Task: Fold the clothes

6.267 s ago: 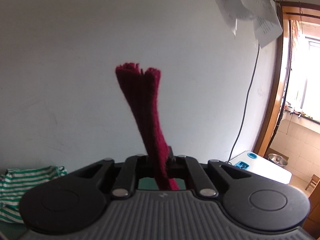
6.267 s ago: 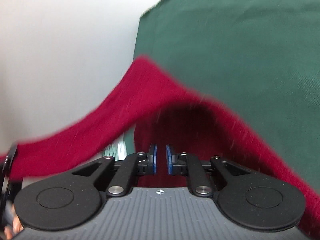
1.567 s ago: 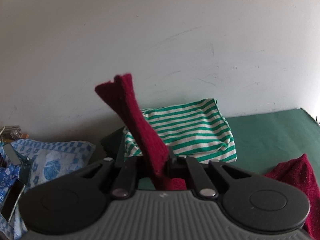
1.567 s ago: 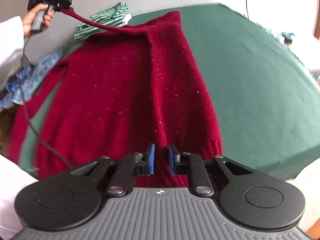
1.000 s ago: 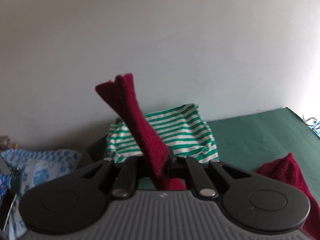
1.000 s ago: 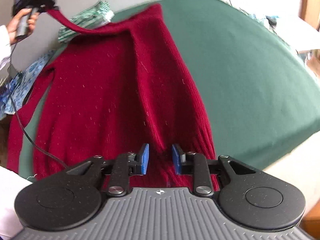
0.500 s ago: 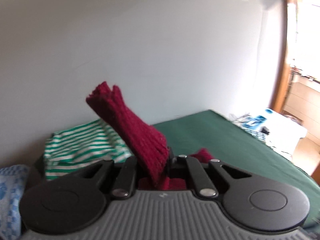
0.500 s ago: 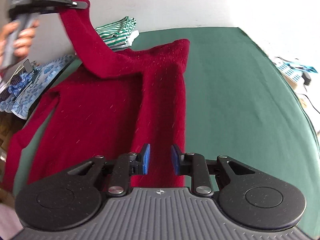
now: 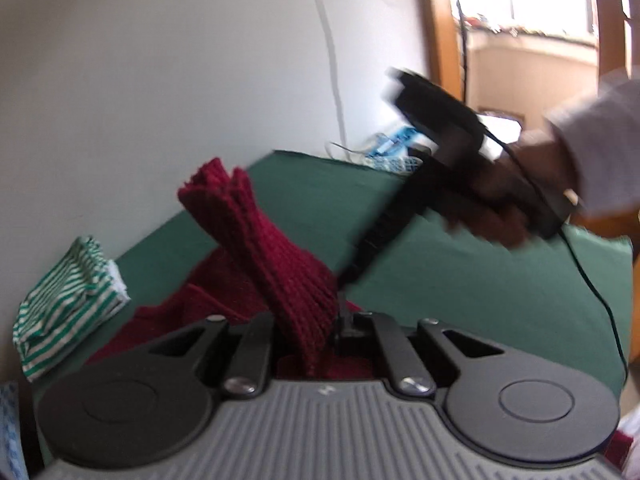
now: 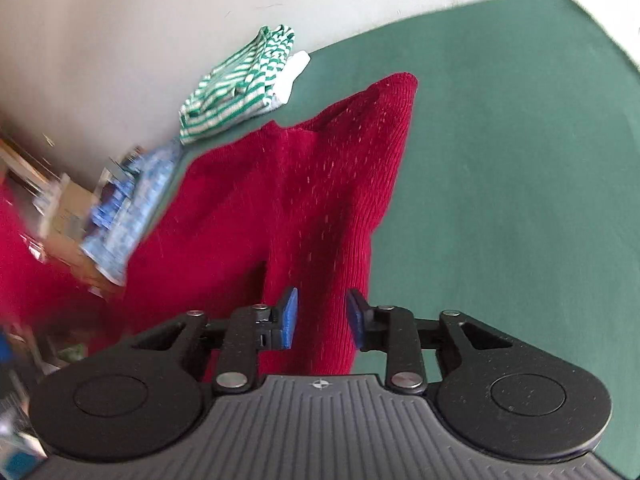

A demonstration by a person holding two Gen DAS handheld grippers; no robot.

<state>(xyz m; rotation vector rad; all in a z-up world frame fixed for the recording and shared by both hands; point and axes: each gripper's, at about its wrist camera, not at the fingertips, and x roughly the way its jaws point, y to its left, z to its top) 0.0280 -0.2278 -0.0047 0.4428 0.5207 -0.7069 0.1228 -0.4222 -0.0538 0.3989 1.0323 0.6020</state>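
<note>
The left gripper (image 9: pixel 320 332) sits at the bottom centre of the left wrist view, its jaws clamped on a bunched, ribbed end of the red sweater (image 9: pixel 260 248), which sticks up and leans toward the upper left of the frame. More of the same knit lies on the green table cover (image 9: pixel 460 280) just behind the fingers. At the left edge, a folded green-and-white striped garment (image 9: pixel 68 304) rests against the white wall (image 9: pixel 160 60). In the upper right, blurred by motion, a hand (image 9: pixel 532 184) in a pale sleeve (image 9: pixel 600 140) holds the right gripper (image 9: pixel 348 276), which slants down toward the centre, with a black cable (image 9: pixel 600 292) trailing across the cover to the lower right.

In the right wrist view, the right gripper (image 10: pixel 322 316) occupies the lower centre with its 2 blue pads (image 10: pixel 289 316) apart and nothing pinched between them. The red sweater (image 10: pixel 288 192) spreads over the green table cover (image 10: pixel 500 160) from the lower left up toward the centre, with 1 long fold running from between the pads to a raised corner at upper centre. The striped garment (image 10: pixel 240 84) lies at the upper left by the wall, and a blue-and-white patterned cloth (image 10: pixel 128 208), blurred, lies at the left
</note>
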